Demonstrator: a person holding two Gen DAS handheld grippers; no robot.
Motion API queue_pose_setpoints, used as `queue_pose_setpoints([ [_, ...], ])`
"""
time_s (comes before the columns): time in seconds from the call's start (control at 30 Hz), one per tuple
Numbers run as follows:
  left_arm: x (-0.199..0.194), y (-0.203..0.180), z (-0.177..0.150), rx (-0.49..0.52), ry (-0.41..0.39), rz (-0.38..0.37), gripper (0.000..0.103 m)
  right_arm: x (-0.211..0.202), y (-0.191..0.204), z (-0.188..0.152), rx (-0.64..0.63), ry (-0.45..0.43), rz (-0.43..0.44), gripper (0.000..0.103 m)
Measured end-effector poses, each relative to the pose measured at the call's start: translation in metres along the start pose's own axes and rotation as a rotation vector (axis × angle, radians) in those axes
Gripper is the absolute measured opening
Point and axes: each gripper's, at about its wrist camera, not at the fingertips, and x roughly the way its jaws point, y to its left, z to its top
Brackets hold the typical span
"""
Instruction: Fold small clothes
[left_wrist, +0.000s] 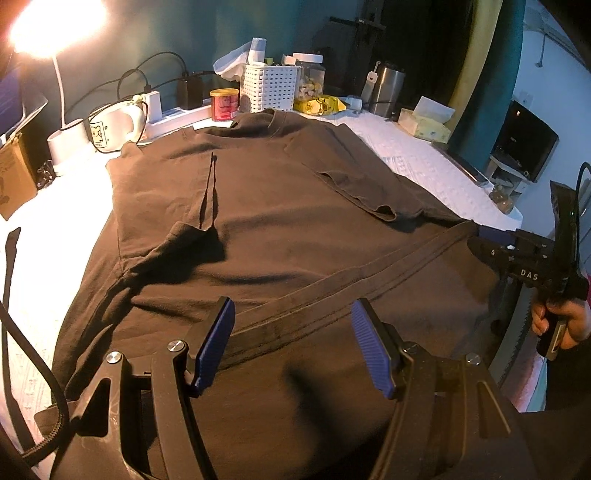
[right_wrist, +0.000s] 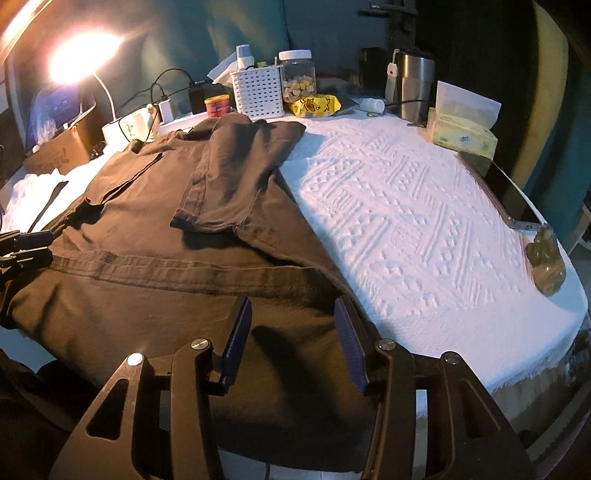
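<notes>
A dark brown T-shirt (left_wrist: 266, 221) lies spread on the white textured tablecloth (left_wrist: 417, 155), collar at the far end, both sleeves folded in over the body. Its hem band (left_wrist: 332, 291) runs across in front of my left gripper (left_wrist: 293, 343), which is open just above the near part of the shirt. My right gripper (right_wrist: 291, 339) is open too, over the shirt's (right_wrist: 166, 240) near right edge beside the tablecloth (right_wrist: 424, 229). The right gripper also shows in the left wrist view (left_wrist: 476, 240) at the hem's right end. The left gripper's fingertips (right_wrist: 33, 247) show at the left edge of the right wrist view.
Along the far edge stand a lit desk lamp (left_wrist: 55, 33), a white mug (left_wrist: 110, 125), a power strip with chargers (left_wrist: 173, 114), a red can (left_wrist: 224, 104), a white basket (left_wrist: 267, 86), a jar (left_wrist: 310, 77), a steel tumbler (left_wrist: 388, 88) and a tissue box (right_wrist: 465, 129). A small figurine (right_wrist: 546, 258) sits at the right edge.
</notes>
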Motion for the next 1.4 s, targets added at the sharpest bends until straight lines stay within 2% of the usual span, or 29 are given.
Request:
queue_pose_setpoints([
  [0.43,-0.005,0.014,-0.002,-0.018,0.003,0.024,0.066,0.014,0.001,0.008,-0.04,0.017,0.006,0.049],
  [0.63,-0.032,0.041,-0.018,-0.044,-0.01,0.108,0.066,0.019,0.006,0.009,-0.068,0.014,-0.087,0.047],
  [0.77,-0.053,0.074,-0.034,-0.093,-0.018,0.186,0.066,0.022,0.009,0.01,-0.073,0.014,-0.102,0.047],
  [0.87,-0.064,0.097,-0.047,-0.144,-0.024,0.236,0.066,0.024,0.017,0.013,-0.086,0.027,-0.081,0.026],
  [0.9,-0.068,0.106,-0.052,-0.168,-0.028,0.253,0.066,0.024,0.019,0.014,-0.089,0.032,-0.068,0.013],
  [1.07,-0.079,0.131,-0.073,-0.24,-0.035,0.287,0.066,0.025,0.036,0.015,-0.136,0.048,-0.109,0.009],
  [1.3,-0.078,0.136,-0.088,-0.226,-0.028,0.277,0.065,0.014,0.048,0.016,-0.142,0.034,-0.118,0.008],
  [1.33,-0.077,0.137,-0.089,-0.224,-0.028,0.282,0.062,0.011,0.049,0.017,-0.143,0.028,-0.12,0.008],
  [1.4,-0.072,0.138,-0.092,-0.213,-0.007,0.29,0.047,0.006,0.05,0.019,-0.144,0.016,-0.123,0.008],
])
